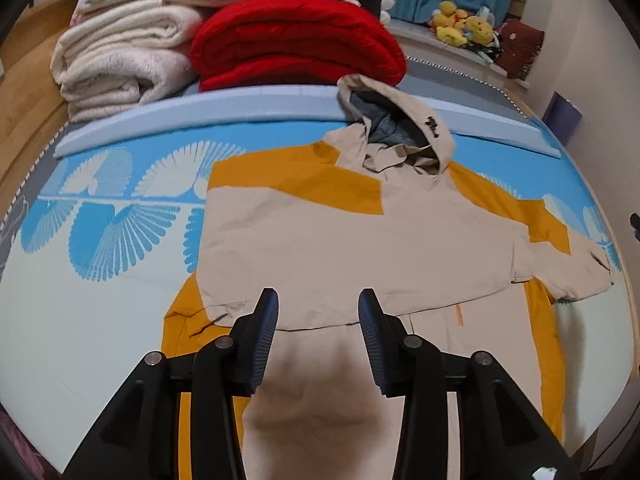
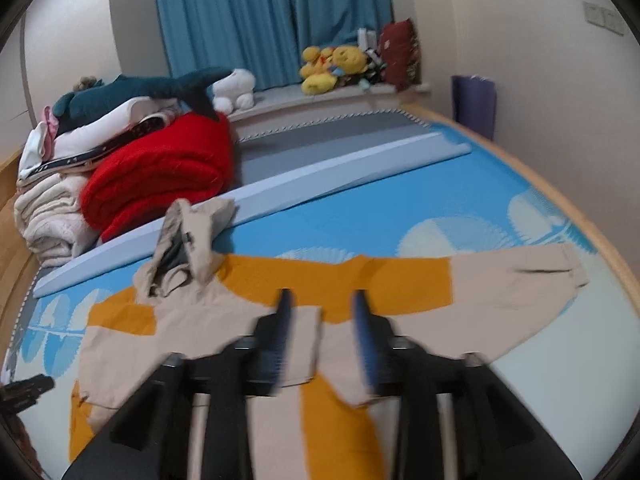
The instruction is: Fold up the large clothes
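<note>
Both your left tool point(image 1: 318, 312) and right tool point(image 2: 320, 306) hang part open with nothing between the pads, above the beige-and-mustard hooded jacket point(image 1: 360, 232) lying flat on the blue-patterned bed point(image 1: 100, 320), one sleeve folded across.

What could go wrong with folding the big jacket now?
1. The hood sticks up against the red blanket, so it may bunch or catch when folded.
2. One sleeve lies stretched toward the bed's edge and could slide off.
3. Both the left gripper and right gripper look open and empty, so the loose fold may spring back.
</note>
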Motion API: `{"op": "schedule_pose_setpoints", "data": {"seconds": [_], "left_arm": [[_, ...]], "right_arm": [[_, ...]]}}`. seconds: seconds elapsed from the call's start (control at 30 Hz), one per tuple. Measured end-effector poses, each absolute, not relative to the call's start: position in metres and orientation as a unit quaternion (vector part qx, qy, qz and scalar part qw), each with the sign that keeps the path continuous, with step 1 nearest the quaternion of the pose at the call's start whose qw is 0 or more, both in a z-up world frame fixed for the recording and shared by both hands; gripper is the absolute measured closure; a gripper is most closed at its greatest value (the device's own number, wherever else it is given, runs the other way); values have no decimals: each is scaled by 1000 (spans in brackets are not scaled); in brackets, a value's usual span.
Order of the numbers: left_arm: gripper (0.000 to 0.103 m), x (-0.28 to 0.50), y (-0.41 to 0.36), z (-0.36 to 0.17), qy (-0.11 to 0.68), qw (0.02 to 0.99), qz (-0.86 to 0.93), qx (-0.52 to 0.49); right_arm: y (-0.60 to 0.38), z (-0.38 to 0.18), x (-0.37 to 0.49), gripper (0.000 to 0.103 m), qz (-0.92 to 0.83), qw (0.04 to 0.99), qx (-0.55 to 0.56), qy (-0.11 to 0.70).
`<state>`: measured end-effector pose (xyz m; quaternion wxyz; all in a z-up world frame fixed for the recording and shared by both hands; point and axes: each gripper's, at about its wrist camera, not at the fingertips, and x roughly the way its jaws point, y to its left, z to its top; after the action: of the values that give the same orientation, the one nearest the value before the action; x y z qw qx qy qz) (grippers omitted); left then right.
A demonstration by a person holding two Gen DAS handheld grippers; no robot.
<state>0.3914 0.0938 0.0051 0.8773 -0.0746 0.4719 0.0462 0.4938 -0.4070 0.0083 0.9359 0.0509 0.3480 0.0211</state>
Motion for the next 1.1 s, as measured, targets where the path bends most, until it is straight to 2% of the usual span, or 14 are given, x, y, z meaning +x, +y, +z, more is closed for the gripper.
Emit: {"op": "schedule_pose_setpoints", "data": {"seconds": [0.03,0.07,0.27,0.33,0.4,0.43,0.47,0.7,0.73,0.77,0.83,1.1], "left_arm": [[65,391,90,7,471,878,45,-71],[65,392,88,8,470,879,44,-69],[65,404,71,10,466,882,35,-55],[65,409,68,9,467,882,32,-55],[65,412,66,8,469,881,30,-57],[65,414,65,7,469,881,28,-58],[65,416,63,6,470,880,26,-58],[65,428,53,-7,484,873,16,-58],[65,430,52,-10,487,871,16,-57],[65,431,50,-12,489,870,16,-57],[65,434,48,-17,494,868,13,-53],[65,449,50,-31,505,861,18,-51]], "right_arm": [[-416,9,492,35,11,938,51,344],[-434,10,490,34,-13,941,56,334],[-540,1,495,34,-77,929,135,336],[-571,-6,499,38,-100,922,157,339],[-611,-17,502,59,-143,911,183,340],[-628,-25,504,85,-152,905,199,343],[-646,-33,505,97,-159,899,217,346],[-721,-95,515,94,-174,866,294,366],[-724,-102,515,90,-173,865,299,363],[-729,-115,516,80,-177,861,312,359],[-733,-136,526,67,-171,848,323,384],[-776,-196,537,66,-196,813,376,399]]}}
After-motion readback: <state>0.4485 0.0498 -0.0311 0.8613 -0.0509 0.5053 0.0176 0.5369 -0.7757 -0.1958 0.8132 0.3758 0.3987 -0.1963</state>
